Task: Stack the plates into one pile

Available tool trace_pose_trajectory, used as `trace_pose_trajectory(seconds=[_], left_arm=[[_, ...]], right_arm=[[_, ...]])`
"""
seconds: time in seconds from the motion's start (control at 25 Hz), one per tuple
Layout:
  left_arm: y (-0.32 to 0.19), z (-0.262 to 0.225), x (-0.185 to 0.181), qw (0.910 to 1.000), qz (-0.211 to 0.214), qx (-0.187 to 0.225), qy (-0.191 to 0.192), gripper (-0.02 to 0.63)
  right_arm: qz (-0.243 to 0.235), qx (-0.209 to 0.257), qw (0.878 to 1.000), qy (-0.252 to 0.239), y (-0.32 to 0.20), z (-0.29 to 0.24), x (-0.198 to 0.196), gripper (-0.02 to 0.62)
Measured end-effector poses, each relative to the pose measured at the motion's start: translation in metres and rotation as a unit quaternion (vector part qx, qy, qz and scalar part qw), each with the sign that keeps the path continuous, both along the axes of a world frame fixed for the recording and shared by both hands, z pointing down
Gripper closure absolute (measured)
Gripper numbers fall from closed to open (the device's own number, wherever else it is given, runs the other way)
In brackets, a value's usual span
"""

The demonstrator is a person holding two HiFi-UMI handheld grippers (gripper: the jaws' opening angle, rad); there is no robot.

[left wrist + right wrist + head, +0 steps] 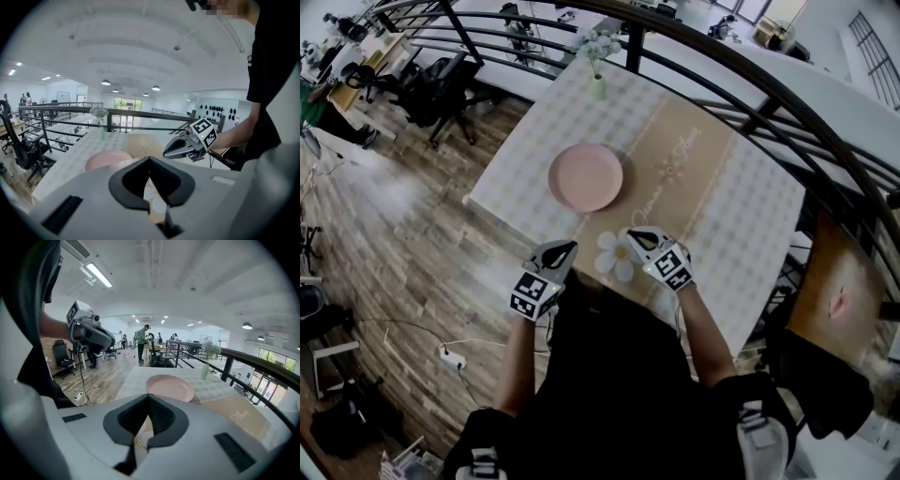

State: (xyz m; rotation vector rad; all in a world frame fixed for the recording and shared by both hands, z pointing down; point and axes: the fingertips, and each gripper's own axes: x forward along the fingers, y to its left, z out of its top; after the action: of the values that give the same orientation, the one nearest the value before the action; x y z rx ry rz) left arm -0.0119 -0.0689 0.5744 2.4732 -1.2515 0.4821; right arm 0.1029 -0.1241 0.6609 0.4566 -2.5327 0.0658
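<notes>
A pink plate (586, 177) (108, 159) (169, 386) lies on the chequered tablecloth toward the far left of the table (741, 216). Whether it is one plate or a pile I cannot tell. A white flower-shaped piece (614, 255) (154, 199) (139, 441) lies at the table's near edge. My left gripper (565, 247) (149, 159) hovers left of the flower, off the table's near corner, jaws shut and empty. My right gripper (630, 234) (149, 396) hangs just over the flower's right side, shut, with nothing in it. Each gripper shows in the other's view, left gripper (111, 341) and right gripper (166, 152).
A small vase with white flowers (596, 84) stands at the table's far edge. A dark curved railing (750, 94) runs behind and to the right. Office chairs (441, 80) stand at the far left, a power strip (450, 356) lies on the wooden floor, and a wooden side table (839, 291) is at the right.
</notes>
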Motion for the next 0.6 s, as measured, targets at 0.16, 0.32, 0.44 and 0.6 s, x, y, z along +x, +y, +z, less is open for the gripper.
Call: trace_pose_trajectory(seconds=[0.16,0.32,0.44,0.6], left_arm=[[0.007,-0.004,0.003,1.0000,-0.006,0.000,-0.008,0.606],[0.014,-0.004,0.002,0.9998,-0.014,-0.002,-0.014,0.606],[0.015,-0.003,0.005,0.9997,-0.015,-0.002,-0.018,0.606],[0.013,-0.002,0.010,0.9997,-0.014,-0.005,-0.021,0.606]], right_arm=[[-0.003,0.001,1.000,-0.008,0.004,-0.001,0.002,0.600],[-0.010,0.008,1.000,-0.017,0.006,-0.007,-0.004,0.600],[-0.013,0.011,1.000,-0.026,0.003,-0.010,-0.007,0.600],[-0.015,0.010,0.999,-0.030,-0.002,-0.010,-0.007,0.600]])
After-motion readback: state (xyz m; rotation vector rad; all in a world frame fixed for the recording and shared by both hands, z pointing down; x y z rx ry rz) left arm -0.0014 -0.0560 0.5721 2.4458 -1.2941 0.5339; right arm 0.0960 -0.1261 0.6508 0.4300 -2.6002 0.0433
